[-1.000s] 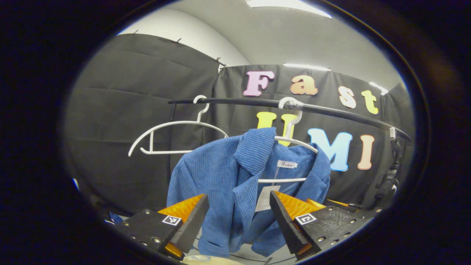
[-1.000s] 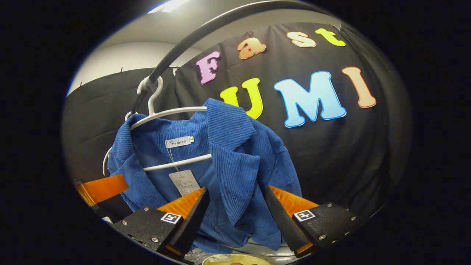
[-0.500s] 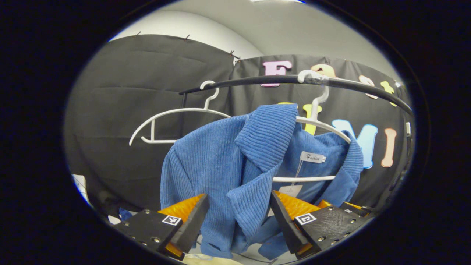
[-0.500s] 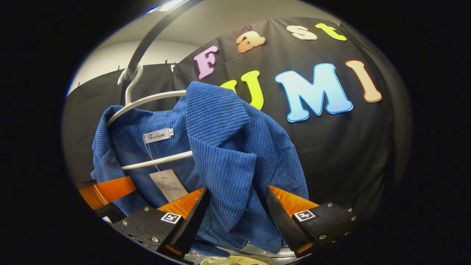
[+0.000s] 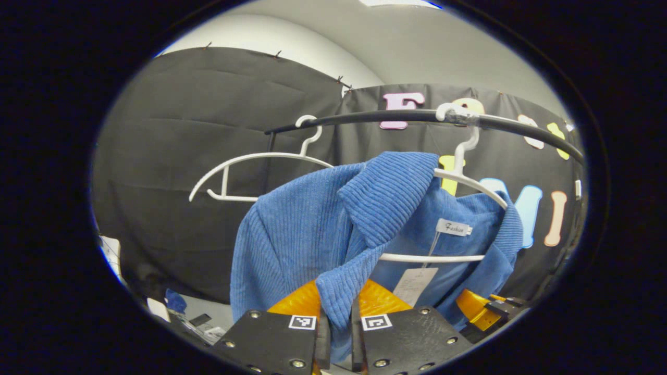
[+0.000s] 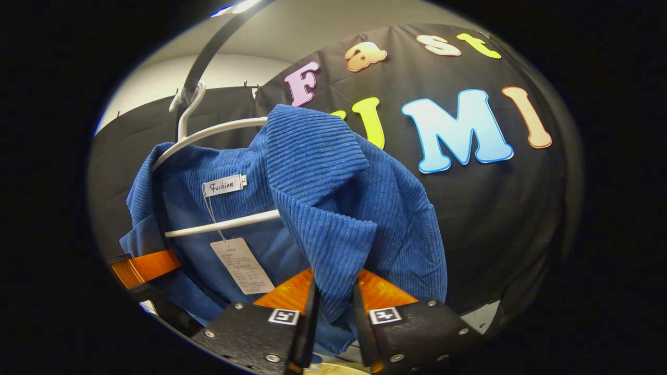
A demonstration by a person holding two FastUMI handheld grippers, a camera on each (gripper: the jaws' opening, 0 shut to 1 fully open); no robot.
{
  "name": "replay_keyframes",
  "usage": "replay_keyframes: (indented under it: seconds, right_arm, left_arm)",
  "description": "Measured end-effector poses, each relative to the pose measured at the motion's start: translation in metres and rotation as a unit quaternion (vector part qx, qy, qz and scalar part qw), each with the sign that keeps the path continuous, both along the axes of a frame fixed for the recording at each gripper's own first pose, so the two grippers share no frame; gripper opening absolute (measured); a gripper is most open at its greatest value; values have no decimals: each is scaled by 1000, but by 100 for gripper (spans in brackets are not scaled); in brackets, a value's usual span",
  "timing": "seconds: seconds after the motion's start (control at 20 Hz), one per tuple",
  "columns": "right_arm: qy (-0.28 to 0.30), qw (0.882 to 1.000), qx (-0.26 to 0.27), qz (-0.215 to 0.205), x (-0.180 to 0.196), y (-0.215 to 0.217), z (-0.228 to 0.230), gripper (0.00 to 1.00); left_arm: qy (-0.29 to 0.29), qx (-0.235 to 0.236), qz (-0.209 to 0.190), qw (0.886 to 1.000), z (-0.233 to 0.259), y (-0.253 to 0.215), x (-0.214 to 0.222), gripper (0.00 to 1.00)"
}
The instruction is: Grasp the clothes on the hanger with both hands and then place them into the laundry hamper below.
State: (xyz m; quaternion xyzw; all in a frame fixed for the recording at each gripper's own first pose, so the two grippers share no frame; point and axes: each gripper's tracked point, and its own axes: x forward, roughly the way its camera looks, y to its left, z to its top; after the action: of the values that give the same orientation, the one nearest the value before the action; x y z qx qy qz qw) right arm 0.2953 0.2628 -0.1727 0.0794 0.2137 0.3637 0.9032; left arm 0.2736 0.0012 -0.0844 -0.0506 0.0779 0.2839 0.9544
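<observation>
One blue ribbed jacket is seen hanging on a white hanger, whose hook is looped over a black rail. The jacket's long axis runs top to bottom, collar uppermost and hem downward, with the open front turned toward the cameras. Two white hangers are counted in the left gripper view: the one carrying the jacket and a bare hanger beside it on the same rail. Two labels are seen inside the neck: a small sewn label and a paper tag hung below it on a string.

In the left gripper view, the left gripper is closed on one lapel, both fingers pressed against the cloth with only its thickness between them. In the right gripper view, the right gripper is likewise clamped on the other lapel, the fabric pinched between both fingers. Part of the other gripper is seen at the lower left edge of that view, against the jacket. The black booth wall is seen behind the rail.
</observation>
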Motion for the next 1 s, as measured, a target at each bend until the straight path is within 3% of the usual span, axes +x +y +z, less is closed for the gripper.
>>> replay_keyframes:
  seconds: [0.05, 0.15, 0.2, 0.25, 0.3, 0.35, 0.4, 0.45, 0.5, 0.55, 0.65, 0.85, 0.9, 1.0]
  right_arm:
    - [6, 1000, 4, -3, 1, -2, 2, 18]
    - [21, 1000, 16, 11, -3, -1, 2, 4]
    - [21, 999, 17, 17, -4, -2, 3, 3]
    - [16, 1000, 16, 22, -3, -4, 5, 0]
    - [12, 999, 14, 27, -3, -6, 6, 0]
    - [10, 999, 14, 31, -4, -7, 7, 0]
    - [8, 999, 15, 31, -4, -8, 8, 0]
    - [6, 999, 15, 28, -4, -11, 9, 0]
    - [5, 1000, 15, 25, -4, -13, 10, 0]
    - [6, 1000, 17, 21, -4, -14, 10, 0]
    - [8, 1000, 21, 15, -2, -18, 13, 0]
    - [-9, 1000, 8, -9, 7, -35, 19, 0]
    - [-13, 1000, 9, -13, 10, -39, 21, 0]
    - [-18, 999, 10, -26, 18, -47, 24, 0]
  left_arm:
    - [2, 0, -5, 1000, -1, 3, 1, 19]
    - [-13, -9, -19, 1000, 7, 3, -10, 10]
    - [-11, -12, -25, 1000, 6, 2, -8, 3]
    - [-13, -13, -31, 999, 6, 2, -6, 3]
    - [-17, -14, -36, 999, 11, 0, -13, 0]
    - [-20, -15, -43, 999, 12, -3, -16, 7]
    - [-22, -15, -46, 999, 15, -4, -19, 1]
    - [-27, -14, -49, 998, 19, -4, -22, 7]
    - [-30, -13, -50, 998, 22, -6, -25, 7]
    - [-33, -11, -50, 998, 24, -7, -27, 1]
    - [-37, -7, -49, 998, 28, -7, -32, 7]
    - [-46, 5, -53, 998, 44, -10, -40, 7]
    - [-48, 5, -54, 997, 47, -12, -44, 1]
    - [-56, 13, -56, 997, 60, -11, -49, 7]
